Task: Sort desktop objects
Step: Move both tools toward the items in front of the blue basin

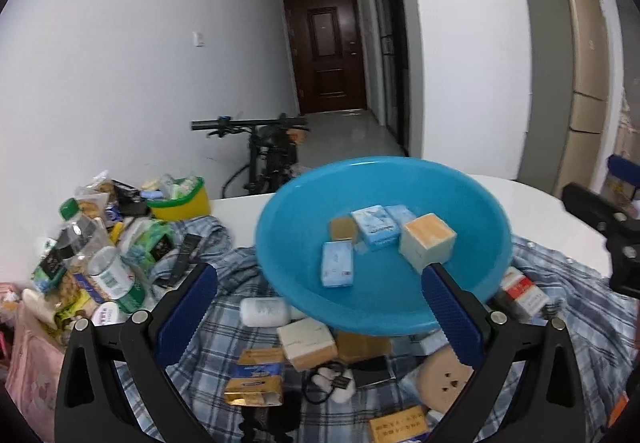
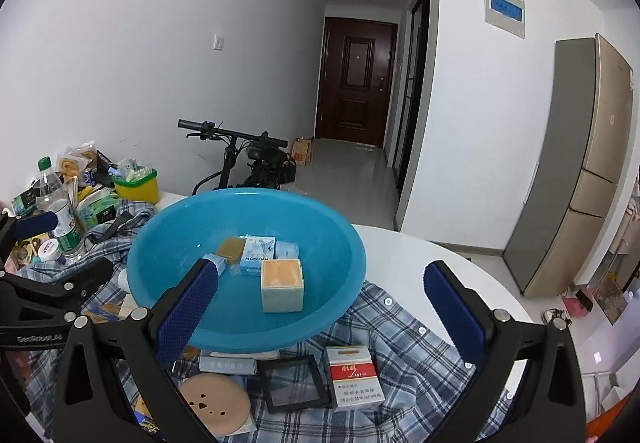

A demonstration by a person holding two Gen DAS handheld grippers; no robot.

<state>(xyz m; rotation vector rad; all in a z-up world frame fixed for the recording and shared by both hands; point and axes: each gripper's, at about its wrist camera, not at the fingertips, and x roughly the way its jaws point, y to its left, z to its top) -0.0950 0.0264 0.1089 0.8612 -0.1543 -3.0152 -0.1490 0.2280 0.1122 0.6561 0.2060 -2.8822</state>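
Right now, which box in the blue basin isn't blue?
The cream cube box with the orange top, nearest the rim of the blue basin; the taller, bulkier one beside flat light-blue packs.

Left gripper point(image 1: 320, 275) hanging open over plaid cloth point(image 1: 224, 327). Blue basin point(image 1: 384, 179) sitting tilted on clutter, holding cream cube box point(image 1: 427, 241) and pale blue packs point(image 1: 338, 263). Gold packet point(image 1: 254, 377) lying below, between the fingers.

Both views were evenly lit by soft, cool indoor light, with only faint shadows. Fisheye distortion bent the walls and darkened the corners. The blue basin point(image 1: 384, 203) looked slightly motion-blurred in the left view, while a pale sheen marked the hallway floor point(image 2: 344, 171)
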